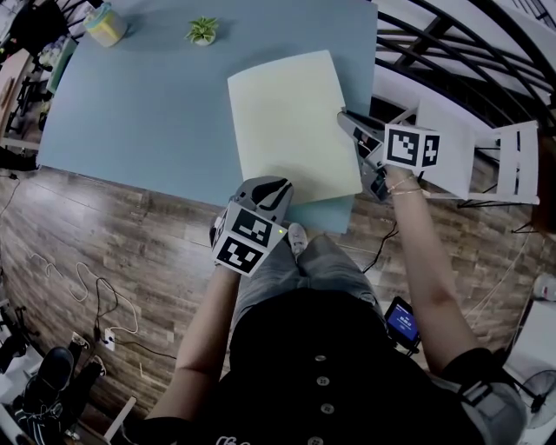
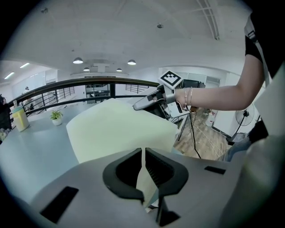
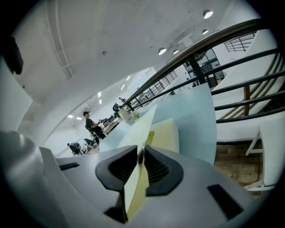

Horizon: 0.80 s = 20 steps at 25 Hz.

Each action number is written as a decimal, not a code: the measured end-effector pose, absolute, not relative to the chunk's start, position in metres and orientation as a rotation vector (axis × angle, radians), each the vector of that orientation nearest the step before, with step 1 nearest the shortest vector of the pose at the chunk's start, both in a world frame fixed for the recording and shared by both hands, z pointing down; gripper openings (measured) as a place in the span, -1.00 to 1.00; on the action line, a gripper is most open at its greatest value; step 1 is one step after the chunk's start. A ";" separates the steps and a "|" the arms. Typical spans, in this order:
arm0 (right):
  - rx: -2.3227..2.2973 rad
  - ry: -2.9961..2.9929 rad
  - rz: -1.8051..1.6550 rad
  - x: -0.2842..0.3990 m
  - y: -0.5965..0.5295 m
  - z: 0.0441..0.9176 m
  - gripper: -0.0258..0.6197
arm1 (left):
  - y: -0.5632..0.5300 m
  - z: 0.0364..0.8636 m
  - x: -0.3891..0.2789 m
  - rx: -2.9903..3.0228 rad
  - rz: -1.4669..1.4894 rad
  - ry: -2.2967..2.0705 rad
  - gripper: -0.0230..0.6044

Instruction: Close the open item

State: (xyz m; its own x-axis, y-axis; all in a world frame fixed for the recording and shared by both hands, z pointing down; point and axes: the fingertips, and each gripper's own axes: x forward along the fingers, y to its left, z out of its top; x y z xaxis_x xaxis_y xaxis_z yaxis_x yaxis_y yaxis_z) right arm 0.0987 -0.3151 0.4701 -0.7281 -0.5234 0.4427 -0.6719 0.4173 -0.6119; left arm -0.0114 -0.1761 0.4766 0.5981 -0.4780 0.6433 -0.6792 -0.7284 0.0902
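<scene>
A pale yellow folder lies on the blue table, reaching its near right corner. My left gripper is at the folder's near edge. In the left gripper view the jaws press on a thin pale leaf of the folder, which bows upward. My right gripper holds the folder's right edge and also shows in the left gripper view. In the right gripper view the jaws are shut on the folder's edge, where a pale leaf and a yellower layer show.
A small potted plant and a yellow-green cup stand at the table's far side. A dark railing and a white chair are to the right. Wooden floor with cables lies below the near edge.
</scene>
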 end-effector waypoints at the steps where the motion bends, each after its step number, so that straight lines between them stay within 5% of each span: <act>1: 1.063 -2.480 1.200 0.099 -0.315 0.472 -0.74 | -0.178 0.478 -0.012 2.493 0.862 -0.936 -0.80; 20: 1.087 -2.401 1.159 0.108 -0.314 0.500 -0.71 | -0.190 0.497 -0.007 2.461 0.918 -0.916 -0.83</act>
